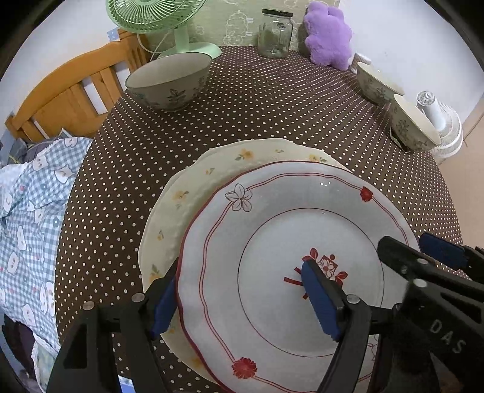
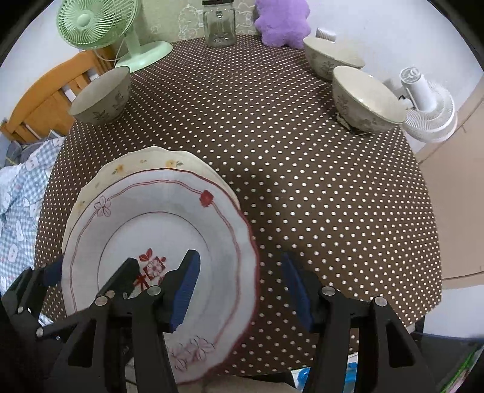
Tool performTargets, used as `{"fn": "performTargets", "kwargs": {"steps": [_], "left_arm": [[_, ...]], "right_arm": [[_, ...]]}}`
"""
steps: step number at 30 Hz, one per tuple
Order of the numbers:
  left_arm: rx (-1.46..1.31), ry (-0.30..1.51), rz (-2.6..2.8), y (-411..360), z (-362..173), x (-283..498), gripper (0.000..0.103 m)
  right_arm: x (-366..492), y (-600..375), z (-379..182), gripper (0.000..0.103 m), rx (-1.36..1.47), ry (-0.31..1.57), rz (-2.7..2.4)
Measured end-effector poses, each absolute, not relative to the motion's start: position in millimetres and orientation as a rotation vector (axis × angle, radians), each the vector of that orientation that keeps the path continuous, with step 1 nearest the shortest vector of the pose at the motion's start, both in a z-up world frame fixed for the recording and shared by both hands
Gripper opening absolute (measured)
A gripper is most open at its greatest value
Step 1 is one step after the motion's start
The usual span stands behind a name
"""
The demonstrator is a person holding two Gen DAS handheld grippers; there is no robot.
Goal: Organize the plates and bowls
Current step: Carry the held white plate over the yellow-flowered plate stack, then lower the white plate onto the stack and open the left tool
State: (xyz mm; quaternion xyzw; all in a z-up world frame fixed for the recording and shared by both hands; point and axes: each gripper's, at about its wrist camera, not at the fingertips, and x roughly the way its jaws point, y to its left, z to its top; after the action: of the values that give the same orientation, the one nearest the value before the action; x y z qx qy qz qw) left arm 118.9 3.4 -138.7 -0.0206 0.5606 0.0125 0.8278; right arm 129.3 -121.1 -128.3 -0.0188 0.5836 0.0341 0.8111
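A white plate with red trim (image 1: 272, 235) (image 2: 169, 223) lies on a cream plate with yellow flowers (image 1: 211, 175) (image 2: 145, 160) at the table's near left. My left gripper (image 1: 242, 296) is open, its jaws astride the white plate's left rim. My right gripper (image 2: 242, 290) is open, its jaws astride the same plate's right rim; it also shows in the left wrist view (image 1: 423, 257). One floral bowl (image 1: 169, 81) (image 2: 101, 96) stands at the far left. Two more bowls (image 1: 378, 81) (image 1: 414, 124) (image 2: 329, 56) (image 2: 366, 99) stand at the far right.
A green fan (image 1: 151, 18) (image 2: 99, 24), a glass jar (image 1: 275, 33) (image 2: 219, 22) and a purple plush toy (image 1: 328, 33) (image 2: 282, 21) stand at the back of the dotted brown table (image 1: 272, 105). A wooden chair (image 1: 66, 90) and checked cloth (image 1: 27, 211) are left. A white fan (image 2: 423, 105) is right.
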Motion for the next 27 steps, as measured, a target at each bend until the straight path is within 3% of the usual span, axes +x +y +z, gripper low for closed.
{"fn": "performTargets", "kwargs": {"steps": [1,5,27], "left_arm": [[-0.041,1.190,0.029,2,-138,119,0.078],[-0.008,1.192,0.028,0,-137,119,0.078],[0.084,1.129,0.055,9,-129,121,0.082]], "right_arm": [[129,-121,-128,0.049,-0.037,1.248,0.077],[132,-117,-132,0.039,-0.036,1.263,0.093],[141,-109,-145,0.041,0.000,1.284,0.073]]}}
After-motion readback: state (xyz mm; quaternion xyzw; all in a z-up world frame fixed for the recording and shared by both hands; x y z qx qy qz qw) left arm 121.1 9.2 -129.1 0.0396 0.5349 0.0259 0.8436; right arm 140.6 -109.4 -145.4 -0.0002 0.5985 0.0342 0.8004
